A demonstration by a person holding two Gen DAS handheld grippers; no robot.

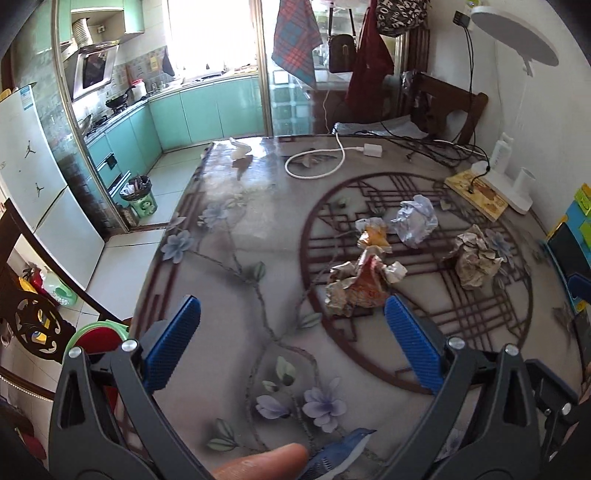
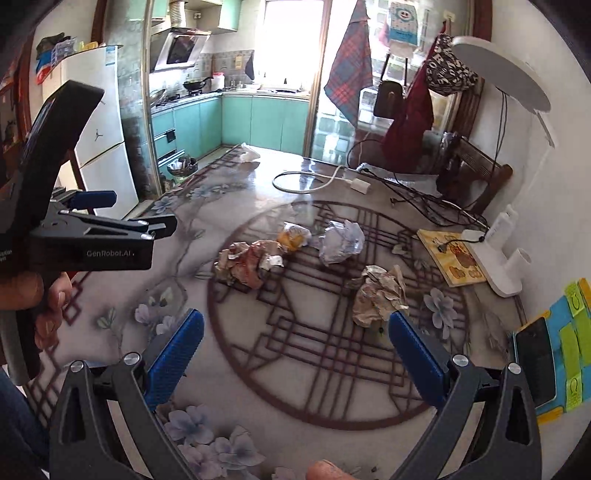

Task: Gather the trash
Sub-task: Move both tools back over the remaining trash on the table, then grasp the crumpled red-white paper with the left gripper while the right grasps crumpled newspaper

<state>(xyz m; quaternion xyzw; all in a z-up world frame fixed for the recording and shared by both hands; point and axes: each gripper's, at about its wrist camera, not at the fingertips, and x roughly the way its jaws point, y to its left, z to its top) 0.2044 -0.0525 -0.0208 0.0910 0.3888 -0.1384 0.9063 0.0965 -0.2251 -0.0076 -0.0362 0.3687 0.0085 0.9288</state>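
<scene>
Four crumpled paper wads [image 2: 378,295] | glossy table [image 2: 332,369] | ribbed tongs [image 1: 291,314] agape

Teal kitchen cabinets [image 1: 207,107] behind glass partition; bright window [image 1: 210,33]; white fridge [image 1: 33,162] left; pale floor tiles [image 1: 122,258]

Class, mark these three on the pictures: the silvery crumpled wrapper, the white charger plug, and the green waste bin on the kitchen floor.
silvery crumpled wrapper [image 2: 341,242], right wrist view, middle of the crumpled ball.
white charger plug [image 1: 372,150], left wrist view, top face of the block.
green waste bin [image 1: 142,201], left wrist view, front wall below the rim.
</scene>
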